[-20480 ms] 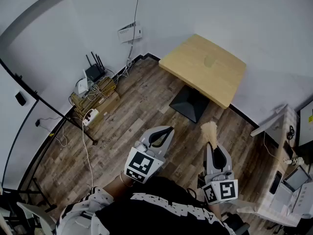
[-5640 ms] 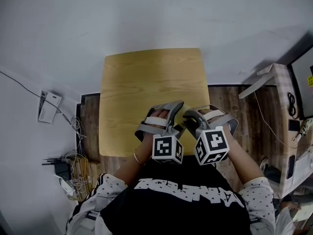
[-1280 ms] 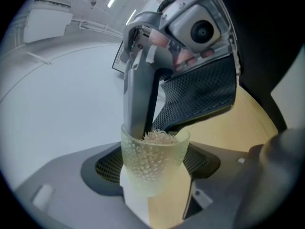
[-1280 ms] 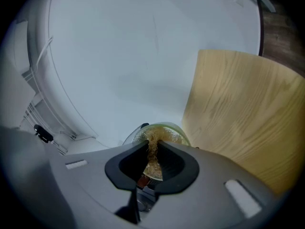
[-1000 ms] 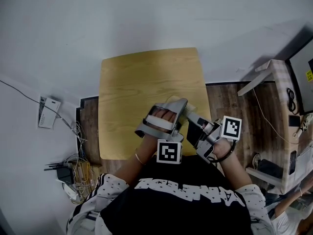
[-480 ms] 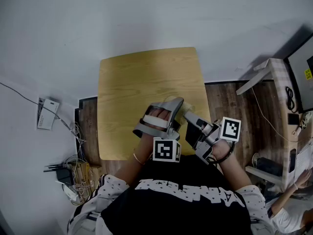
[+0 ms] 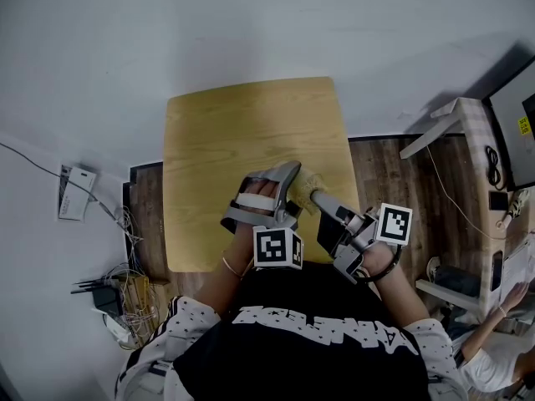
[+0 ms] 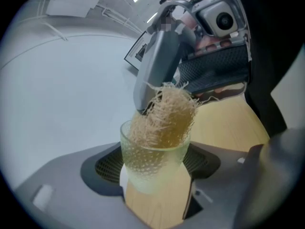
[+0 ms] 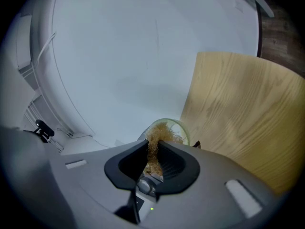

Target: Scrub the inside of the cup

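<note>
A clear dimpled glass cup (image 8: 153, 163) sits between the jaws of my left gripper (image 8: 155, 185), which is shut on it. A tan fibrous scrubber (image 8: 164, 116) is stuffed into the cup's mouth. My right gripper (image 9: 153, 152) is shut on that scrubber (image 9: 153, 149) and points into the cup (image 9: 178, 128). In the head view the left gripper (image 7: 288, 182) and right gripper (image 7: 316, 197) meet over the near right part of the wooden table (image 7: 226, 140), with the scrubber (image 7: 303, 182) between them.
The square wooden table stands against a white wall (image 7: 251, 32). Cables and a router (image 7: 109, 295) lie on the floor at the left. A desk with equipment (image 7: 485, 140) stands at the right.
Both grippers have shifted slightly left and towards the table's middle, and the right gripper has pushed the scrubber further into the cup. Much earlier the grippers were away from the table.
</note>
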Tool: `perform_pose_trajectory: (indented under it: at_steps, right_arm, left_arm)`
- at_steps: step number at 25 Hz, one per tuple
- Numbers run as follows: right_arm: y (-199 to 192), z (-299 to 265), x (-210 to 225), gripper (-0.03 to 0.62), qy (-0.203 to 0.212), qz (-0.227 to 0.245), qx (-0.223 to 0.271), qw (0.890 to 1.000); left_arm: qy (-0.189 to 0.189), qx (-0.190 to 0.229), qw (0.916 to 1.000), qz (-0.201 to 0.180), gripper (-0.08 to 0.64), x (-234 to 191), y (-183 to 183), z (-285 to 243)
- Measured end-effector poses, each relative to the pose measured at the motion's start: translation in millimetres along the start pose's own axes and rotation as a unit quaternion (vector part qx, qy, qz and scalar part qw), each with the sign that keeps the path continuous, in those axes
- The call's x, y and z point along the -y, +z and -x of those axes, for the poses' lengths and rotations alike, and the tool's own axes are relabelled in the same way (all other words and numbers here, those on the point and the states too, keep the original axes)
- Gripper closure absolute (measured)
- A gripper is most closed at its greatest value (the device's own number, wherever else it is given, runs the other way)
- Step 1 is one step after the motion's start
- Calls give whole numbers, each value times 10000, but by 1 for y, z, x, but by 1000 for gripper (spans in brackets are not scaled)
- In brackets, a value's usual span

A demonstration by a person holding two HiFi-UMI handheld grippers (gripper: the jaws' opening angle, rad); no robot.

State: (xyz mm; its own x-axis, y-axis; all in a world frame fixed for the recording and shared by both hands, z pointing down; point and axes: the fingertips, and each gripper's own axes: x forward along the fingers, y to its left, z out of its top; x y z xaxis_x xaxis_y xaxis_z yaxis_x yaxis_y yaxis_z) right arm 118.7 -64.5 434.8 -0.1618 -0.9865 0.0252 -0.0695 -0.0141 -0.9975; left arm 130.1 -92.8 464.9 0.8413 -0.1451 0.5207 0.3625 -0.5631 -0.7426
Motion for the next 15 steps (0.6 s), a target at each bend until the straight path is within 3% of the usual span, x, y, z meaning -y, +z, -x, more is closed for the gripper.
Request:
perform_pose_trajectory:
  at_steps: [10,15]
  right_arm:
    - [-3,1,2,518,-167,211,93,9996]
    - [4,5,4,518,-342,502,241,9979]
  left_arm:
    - [-130,-166,9980,604,179,0,-36,-8]
    - [-217,-201,9931,1134,179,7,-52,-14]
